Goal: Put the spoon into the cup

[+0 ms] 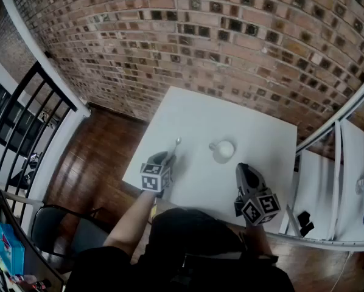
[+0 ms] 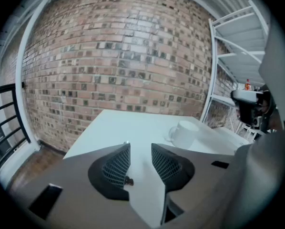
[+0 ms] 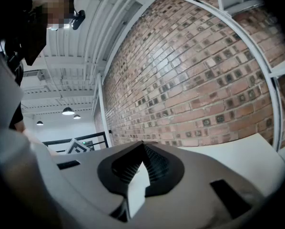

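A slim silver metal spoon (image 1: 176, 145) is seen lying flat on the white square tabletop (image 1: 255, 132), close to its left edge and not far from the near-left corner, with the bowl pointed toward the far edge. Only a small bright glint is shown of it in the left gripper view, above the left-hand jaw.

The white ceramic cup (image 1: 224, 150) is stood upright toward the middle of the near half of the tabletop, its handle turned toward the spoon. The two are set apart, with bare tabletop between them.

The left gripper (image 1: 168, 158) is held low just at the handle end of the spoon. Its jaws are spread, and only tabletop is seen in the gap. The right gripper (image 1: 243, 168) is held above the near edge, beside the cup, with its jaw tips pressed together on nothing.

A red brick wall (image 1: 231, 41) is seen beyond the far edge, and white metal shelving (image 1: 328, 163) beyond the right edge.
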